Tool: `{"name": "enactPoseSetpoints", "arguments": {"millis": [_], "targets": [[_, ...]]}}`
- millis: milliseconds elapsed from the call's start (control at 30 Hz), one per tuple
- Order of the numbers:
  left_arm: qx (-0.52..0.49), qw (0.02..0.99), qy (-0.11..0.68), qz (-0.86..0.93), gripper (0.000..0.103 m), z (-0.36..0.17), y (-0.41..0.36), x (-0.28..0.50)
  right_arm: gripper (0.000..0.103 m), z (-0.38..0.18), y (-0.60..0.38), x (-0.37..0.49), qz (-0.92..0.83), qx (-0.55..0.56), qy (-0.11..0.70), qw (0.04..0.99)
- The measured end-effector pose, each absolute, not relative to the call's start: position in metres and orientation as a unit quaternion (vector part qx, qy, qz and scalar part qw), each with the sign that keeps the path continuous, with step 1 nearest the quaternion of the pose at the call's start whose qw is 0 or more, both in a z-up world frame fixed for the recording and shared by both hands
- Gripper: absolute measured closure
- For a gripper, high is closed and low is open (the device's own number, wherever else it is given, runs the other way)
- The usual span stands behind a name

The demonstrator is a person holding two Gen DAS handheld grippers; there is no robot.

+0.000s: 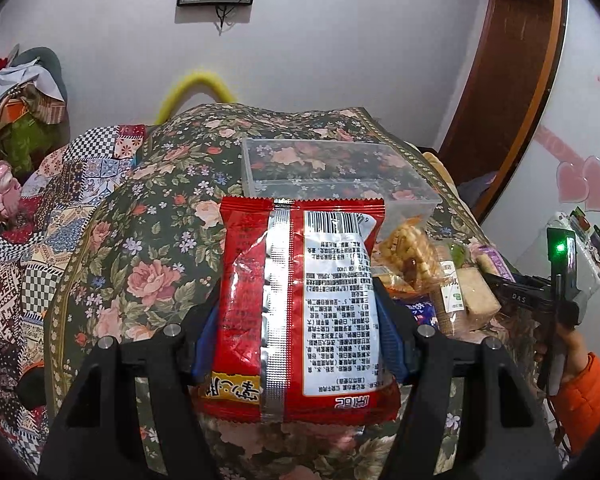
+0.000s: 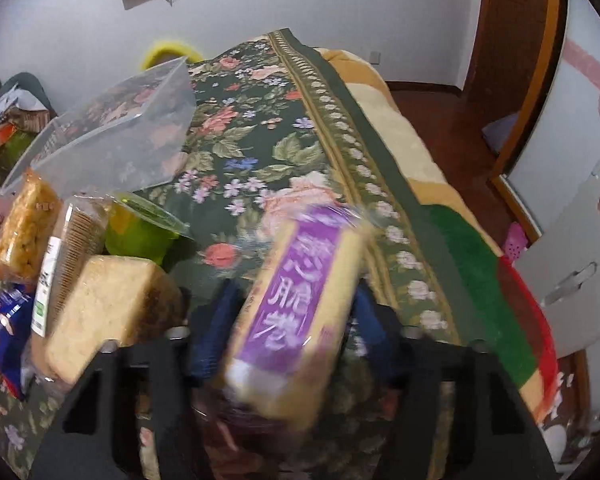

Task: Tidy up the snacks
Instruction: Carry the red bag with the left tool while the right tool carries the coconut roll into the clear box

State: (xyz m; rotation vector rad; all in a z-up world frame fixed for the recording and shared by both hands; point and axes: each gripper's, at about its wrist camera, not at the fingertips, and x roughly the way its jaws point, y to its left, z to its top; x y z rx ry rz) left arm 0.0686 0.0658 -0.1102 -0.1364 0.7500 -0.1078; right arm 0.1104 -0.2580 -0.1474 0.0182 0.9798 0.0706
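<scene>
My left gripper (image 1: 300, 320) is shut on a red snack bag (image 1: 300, 304) with a silver seam, held above the floral bedspread. A clear plastic box (image 1: 332, 172) lies just beyond the bag; it also shows in the right wrist view (image 2: 112, 136). My right gripper (image 2: 288, 300) is shut on a purple-labelled wafer pack (image 2: 296, 280), which looks blurred. A pile of snacks sits to its left: a beige cracker block (image 2: 108, 312), a biscuit sleeve (image 2: 72, 252), a yellow puffed-snack pack (image 2: 24, 232) and a green cup (image 2: 140, 232).
The floral bedspread (image 1: 148, 240) covers a bed, with a patchwork quilt (image 1: 40, 248) to the left. A wooden door frame (image 1: 512, 80) and a white appliance (image 2: 580, 272) stand at the right. Clothes (image 1: 16, 108) are piled at the far left.
</scene>
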Motion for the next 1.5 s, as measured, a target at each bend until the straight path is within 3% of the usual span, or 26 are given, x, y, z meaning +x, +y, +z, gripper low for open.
{"name": "enactPoseSetpoints", "arguments": {"millis": [267,833,1500], "targets": [[-0.064,0.931,0.354,-0.055,0.037,-0.099,0.059,0.09,0.061,-0.129,-0.265,0.105,0.061,0.027,0.459,0.886],[-0.082,0.929,0.358,-0.043,0.037,-0.085,0.058,0.168,0.061,-0.045,-0.201,0.145,0.151,0.008,0.353,0.923],[-0.063,0.912,0.403,-0.036,0.037,-0.125,0.051,0.254,0.061,-0.07,-0.129,0.211,0.218,-0.005,0.384,0.897]]}}
